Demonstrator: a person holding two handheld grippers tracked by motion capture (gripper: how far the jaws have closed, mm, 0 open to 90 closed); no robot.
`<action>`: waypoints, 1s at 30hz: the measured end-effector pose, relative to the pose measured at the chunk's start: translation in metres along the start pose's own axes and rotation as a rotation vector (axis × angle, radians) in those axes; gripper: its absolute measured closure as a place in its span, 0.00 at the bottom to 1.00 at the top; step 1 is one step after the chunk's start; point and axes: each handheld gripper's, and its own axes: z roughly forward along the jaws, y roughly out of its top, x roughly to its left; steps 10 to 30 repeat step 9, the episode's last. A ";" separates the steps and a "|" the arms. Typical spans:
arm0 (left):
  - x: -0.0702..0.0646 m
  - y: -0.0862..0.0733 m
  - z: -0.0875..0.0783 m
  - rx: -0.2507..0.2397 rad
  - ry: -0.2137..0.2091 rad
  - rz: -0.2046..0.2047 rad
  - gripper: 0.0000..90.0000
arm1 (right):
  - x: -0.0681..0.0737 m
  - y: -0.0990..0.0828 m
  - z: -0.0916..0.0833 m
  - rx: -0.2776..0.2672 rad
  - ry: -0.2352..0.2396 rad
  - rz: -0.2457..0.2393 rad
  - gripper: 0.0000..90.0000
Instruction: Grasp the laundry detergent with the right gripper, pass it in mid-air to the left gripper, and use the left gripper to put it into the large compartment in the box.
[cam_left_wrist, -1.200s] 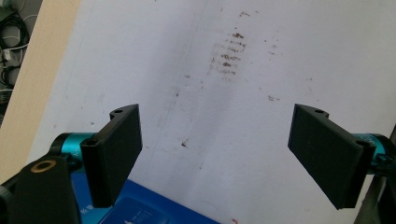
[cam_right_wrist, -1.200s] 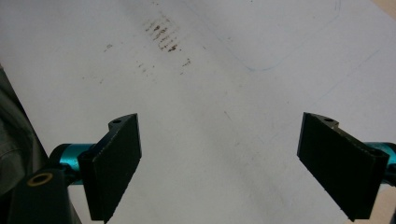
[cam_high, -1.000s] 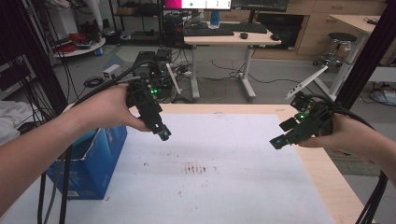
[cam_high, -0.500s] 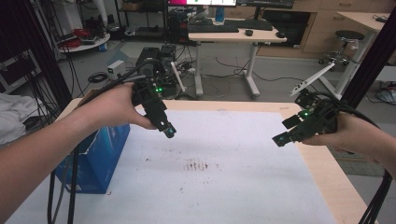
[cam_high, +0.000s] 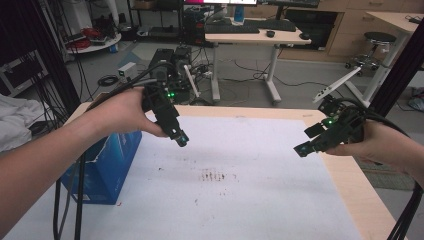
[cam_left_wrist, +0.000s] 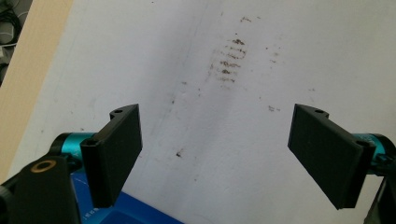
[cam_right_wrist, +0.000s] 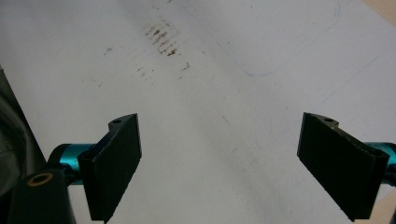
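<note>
Grippers both hang above the white counter (cam_high: 260, 200) with nothing between them: the left gripper (cam_high: 181, 140) spread wide, the right gripper (cam_high: 303, 149) likewise. We see the blue box (cam_high: 107, 167) nearest our left gripper, at the counter's left edge; what it holds is hidden. To reach it well, we judge we should swing left, keep the jaws spread and square them to its wall.
</note>
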 end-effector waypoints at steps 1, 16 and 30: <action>0.000 0.000 0.000 -0.003 0.000 0.000 0.20 | 0.000 0.000 0.000 0.000 0.000 0.000 0.15; 0.002 -0.002 -0.001 -0.003 0.001 -0.005 0.20 | 0.000 -0.001 -0.001 0.000 -0.001 0.004 0.15; 0.002 -0.002 -0.001 -0.003 0.001 -0.005 0.20 | 0.000 -0.001 -0.001 0.000 -0.001 0.004 0.15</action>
